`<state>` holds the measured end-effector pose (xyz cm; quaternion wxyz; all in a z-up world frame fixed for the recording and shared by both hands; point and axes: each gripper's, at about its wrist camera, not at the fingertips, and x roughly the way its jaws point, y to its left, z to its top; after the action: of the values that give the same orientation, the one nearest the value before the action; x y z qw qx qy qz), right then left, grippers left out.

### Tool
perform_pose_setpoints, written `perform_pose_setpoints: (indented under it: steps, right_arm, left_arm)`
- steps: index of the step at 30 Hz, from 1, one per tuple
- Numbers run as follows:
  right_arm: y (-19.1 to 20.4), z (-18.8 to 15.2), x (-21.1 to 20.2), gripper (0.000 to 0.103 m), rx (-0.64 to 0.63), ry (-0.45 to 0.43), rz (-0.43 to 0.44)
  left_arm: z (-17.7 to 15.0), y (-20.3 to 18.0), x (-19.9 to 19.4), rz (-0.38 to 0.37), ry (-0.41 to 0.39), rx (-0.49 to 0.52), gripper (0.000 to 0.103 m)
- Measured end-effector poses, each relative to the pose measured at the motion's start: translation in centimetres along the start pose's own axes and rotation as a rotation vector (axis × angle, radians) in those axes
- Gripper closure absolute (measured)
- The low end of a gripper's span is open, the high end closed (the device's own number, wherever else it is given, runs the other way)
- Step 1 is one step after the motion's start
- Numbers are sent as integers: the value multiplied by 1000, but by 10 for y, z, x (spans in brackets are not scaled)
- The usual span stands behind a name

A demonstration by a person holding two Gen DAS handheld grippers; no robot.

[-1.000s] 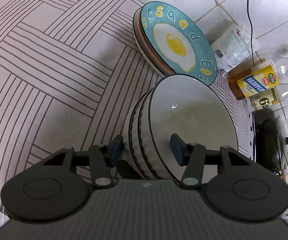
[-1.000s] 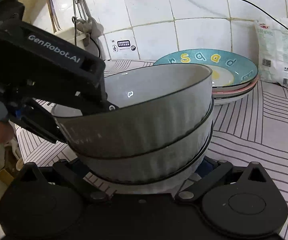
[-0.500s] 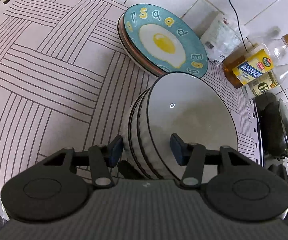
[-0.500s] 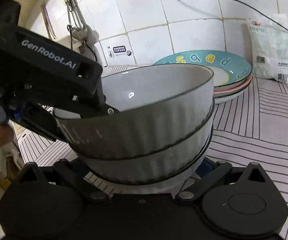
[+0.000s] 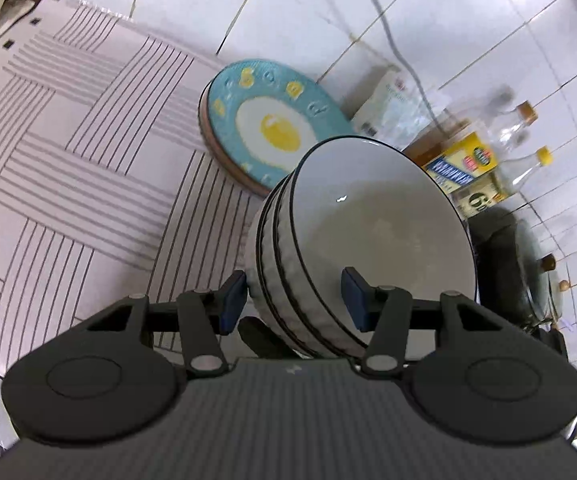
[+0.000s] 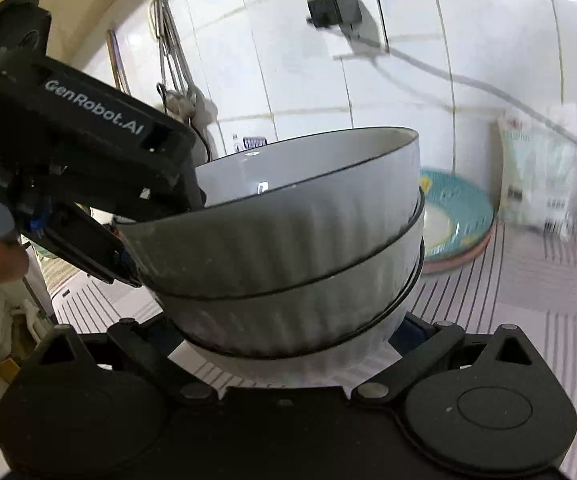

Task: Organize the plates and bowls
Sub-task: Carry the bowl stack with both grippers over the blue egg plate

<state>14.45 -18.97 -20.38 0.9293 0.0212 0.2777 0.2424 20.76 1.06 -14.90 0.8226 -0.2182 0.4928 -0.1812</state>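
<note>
A stack of grey ribbed bowls [image 5: 368, 240] with dark rims is held in the air above the striped counter. My left gripper [image 5: 293, 300] is shut on the stack's near rim, one finger outside and one inside the top bowl. My right gripper [image 6: 288, 344] grips the base of the bowl stack [image 6: 288, 248] from below; its fingertips are hidden under the bowls. The left gripper [image 6: 88, 168] shows at the left in the right wrist view. A stack of plates [image 5: 264, 128], topped by a teal fried-egg plate, sits by the tiled wall and also shows in the right wrist view [image 6: 456, 216].
Oil bottles [image 5: 464, 160] and a white packet [image 5: 388, 108] stand by the wall to the right of the plates. A dark pan [image 5: 512, 264] sits on the far right. A charger and cable [image 6: 336, 12] hang on the wall. Utensils [image 6: 172, 60] hang at the left.
Both grippers have lifted the bowl stack higher and carried it toward the wall and the plates. The views have tilted up and show more wall.
</note>
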Motion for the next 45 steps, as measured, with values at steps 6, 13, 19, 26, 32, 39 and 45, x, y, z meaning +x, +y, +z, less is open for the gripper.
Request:
perform_pose_setpoints:
  steps: [6, 13, 19, 26, 32, 39, 45]
  right_arm:
    - [-4, 29, -5, 0, -19, -25, 9]
    - [-22, 57, 4, 0, -9, -46, 8]
    - [-47, 69, 26, 0, -17, -33, 15]
    - [-64, 70, 62, 0, -43, 5, 32]
    - [-72, 67, 86, 0, -54, 35, 33]
    - [-80, 67, 106, 0, -54, 67, 28]
    - [-83, 66, 119, 1, -66, 96, 22]
  left_arm:
    - [25, -17, -11, 4, -16, 9, 53]
    - [56, -35, 1, 31, -57, 25, 53]
    - [77, -34, 29, 39, -71, 8, 53]
    - [90, -20, 63, 53, -70, 1, 53]
    - [100, -8, 83, 58, -51, -13, 52]
    - [105, -4, 104, 61, -43, -10, 52]
    - [107, 1, 117, 59, -36, -23, 52]
